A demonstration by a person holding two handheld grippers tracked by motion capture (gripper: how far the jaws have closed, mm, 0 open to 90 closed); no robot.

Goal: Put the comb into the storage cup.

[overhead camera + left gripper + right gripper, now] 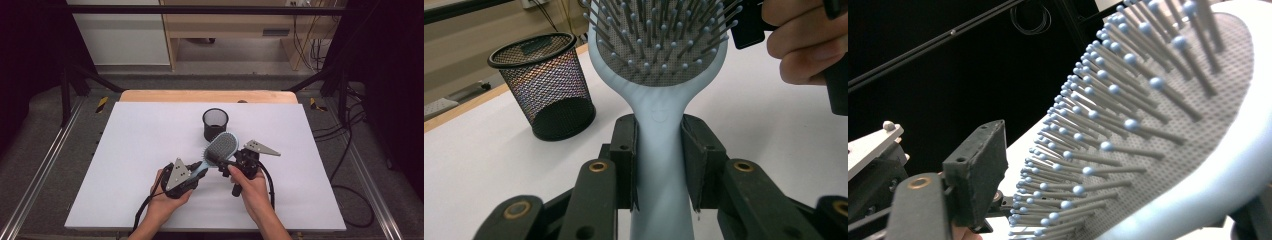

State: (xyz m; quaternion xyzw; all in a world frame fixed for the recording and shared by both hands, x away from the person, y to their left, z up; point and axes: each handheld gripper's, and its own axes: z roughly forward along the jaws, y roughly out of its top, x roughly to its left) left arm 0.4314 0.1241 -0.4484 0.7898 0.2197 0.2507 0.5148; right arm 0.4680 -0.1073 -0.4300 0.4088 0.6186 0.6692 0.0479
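Note:
A light blue hairbrush (223,146) with grey bristles is held above the white table (150,150), head toward the far side. My left gripper (200,170) is shut on its handle; in the left gripper view both jaws of the left gripper (659,165) press the handle below the hairbrush's head (659,45). My right gripper (221,162) is at the lower edge of the head. In the right gripper view, the right gripper (1113,200) stands open, its jaws wide on either side of the hairbrush's bristled head (1188,100). A black mesh cup (215,124) stands upright just behind the brush.
The mesh cup (546,85) is empty and sits left of the brush in the left gripper view. The person's right hand (804,45) is close to the brush head. Cables trail from both grippers toward the table's near edge.

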